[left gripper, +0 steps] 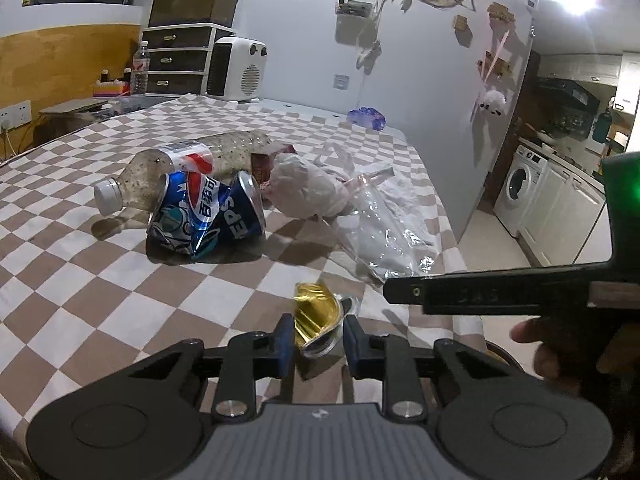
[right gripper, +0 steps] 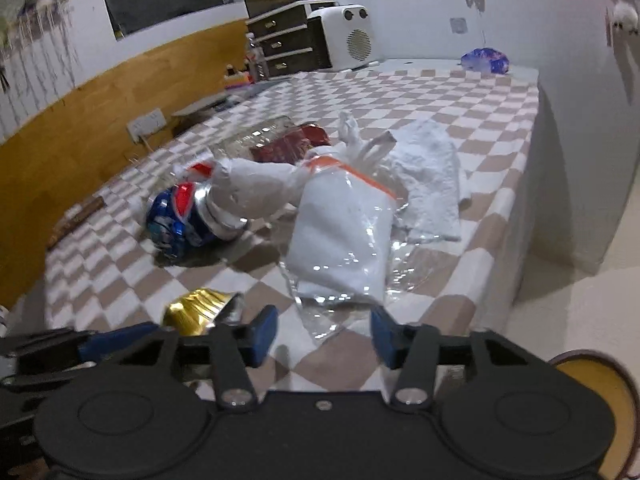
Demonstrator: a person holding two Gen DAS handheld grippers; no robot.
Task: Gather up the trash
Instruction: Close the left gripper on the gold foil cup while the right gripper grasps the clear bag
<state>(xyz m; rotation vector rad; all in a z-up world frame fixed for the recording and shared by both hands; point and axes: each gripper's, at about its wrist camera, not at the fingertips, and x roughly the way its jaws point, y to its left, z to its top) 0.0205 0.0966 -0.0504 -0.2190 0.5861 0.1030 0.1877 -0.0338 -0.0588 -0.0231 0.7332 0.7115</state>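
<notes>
Trash lies on a checkered tablecloth. My left gripper is shut on a crumpled gold foil cup, which also shows in the right wrist view. Beyond it lie a crushed blue Pepsi can, a dirty plastic bottle, a knotted white plastic bag and a clear plastic bag. My right gripper is open and empty, just in front of the clear bag. The can and a red wrapper lie further back.
A white paper towel lies near the table's right edge. A blue wrapper sits at the far edge. A white heater and drawers stand behind. A round brown bin rim shows at lower right.
</notes>
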